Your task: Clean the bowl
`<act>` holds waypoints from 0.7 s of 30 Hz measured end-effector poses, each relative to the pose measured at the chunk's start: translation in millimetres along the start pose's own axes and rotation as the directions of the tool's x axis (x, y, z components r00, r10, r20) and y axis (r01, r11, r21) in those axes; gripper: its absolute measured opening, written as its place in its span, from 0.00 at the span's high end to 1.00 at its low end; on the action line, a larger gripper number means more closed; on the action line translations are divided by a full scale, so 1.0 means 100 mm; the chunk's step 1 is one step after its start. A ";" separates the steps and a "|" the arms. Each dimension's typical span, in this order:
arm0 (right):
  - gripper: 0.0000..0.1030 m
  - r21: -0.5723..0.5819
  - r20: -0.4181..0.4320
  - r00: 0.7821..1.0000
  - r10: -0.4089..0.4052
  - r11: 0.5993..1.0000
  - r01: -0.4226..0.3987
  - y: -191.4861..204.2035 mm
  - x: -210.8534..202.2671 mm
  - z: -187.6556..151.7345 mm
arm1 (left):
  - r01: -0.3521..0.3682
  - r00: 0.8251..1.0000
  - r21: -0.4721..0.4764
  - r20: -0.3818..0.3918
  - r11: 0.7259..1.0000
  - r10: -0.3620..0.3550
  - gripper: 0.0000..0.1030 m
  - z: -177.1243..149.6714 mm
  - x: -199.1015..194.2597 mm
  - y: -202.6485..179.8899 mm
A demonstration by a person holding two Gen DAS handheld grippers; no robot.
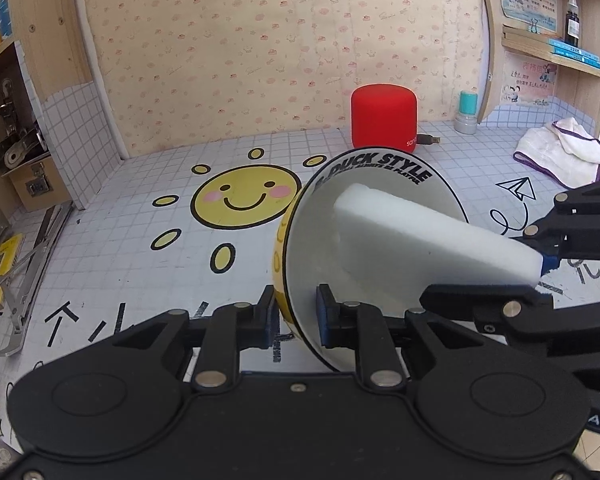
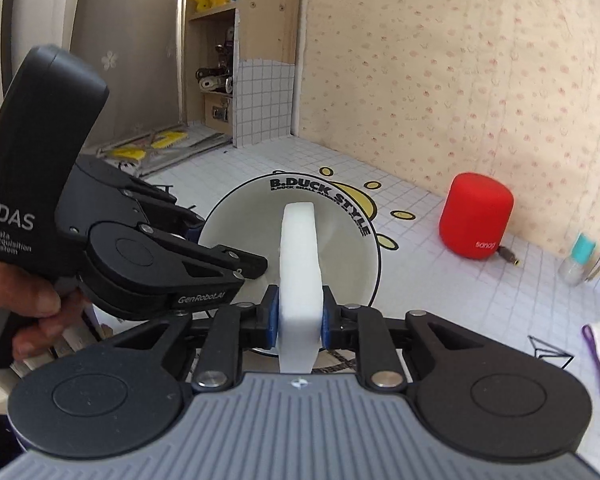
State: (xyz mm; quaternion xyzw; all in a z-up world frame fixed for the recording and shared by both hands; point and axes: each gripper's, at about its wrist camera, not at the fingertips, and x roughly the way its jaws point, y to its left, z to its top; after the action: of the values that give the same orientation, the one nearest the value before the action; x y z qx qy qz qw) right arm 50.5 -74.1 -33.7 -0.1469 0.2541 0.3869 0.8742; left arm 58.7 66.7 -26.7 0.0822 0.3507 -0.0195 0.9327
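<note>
left wrist view: bowl point(image 1: 376, 248) held up off the tiled mat point(image 1: 140, 216) and tipped on edge, open face turned toward the right side of frame, near rim clamped between the pads of the left gripper point(image 1: 296, 316), one pad on the yellow outer wall, the other on the white inner wall. jaws of that gripper nearly closed, clenched on the rim, nothing else between them. white sponge block point(image 1: 420, 236) entering the bowl from the right, long axis running from the right gripper point(image 1: 540, 276) up and leftward into the cavity, far end apparently against the inner wall just below the black lettering; contact itself not clearly resolved. right wrist view: same sponge block point(image 2: 299, 264) standing on its narrow edge, long axis pointing straight ahead along the fingers into the bowl point(image 2: 292, 240), squeezed at its near end between the blue pads of the right gripper point(image 2: 299, 320). jaws there drawn in tight, grasping the sponge. left gripper point(image 2: 204, 236) at the bowl's left rim, carried by a hand point(image 2: 32, 304). red cylinder point(image 2: 476, 216) well apart, beyond and right of the bowl. likely next requirement: sweep of the sponge across the inner wall, bowl kept steady.
</note>
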 end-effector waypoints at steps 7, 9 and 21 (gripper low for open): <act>0.79 -0.004 0.027 0.999 0.016 1.000 -0.016 -0.02 0.03 -0.05 | -0.046 0.999 0.035 0.018 0.998 0.046 0.79 -0.01 -0.01 -0.04; 0.78 0.020 0.048 0.999 0.025 0.999 -0.026 -0.05 0.03 -0.07 | -0.045 0.999 0.030 0.017 0.999 0.045 0.79 -0.01 -0.01 -0.03; 0.76 -0.042 0.101 0.995 0.014 0.999 -0.010 -0.01 0.04 -0.13 | -0.036 0.999 0.022 0.017 0.999 0.035 0.79 -0.03 -0.01 -0.01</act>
State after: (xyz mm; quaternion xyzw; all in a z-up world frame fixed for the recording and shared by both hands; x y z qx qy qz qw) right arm 49.3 -78.7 -46.3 -0.1437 0.2021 0.4041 0.8805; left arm 55.8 65.7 -28.4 0.0987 0.3415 -0.0075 0.9347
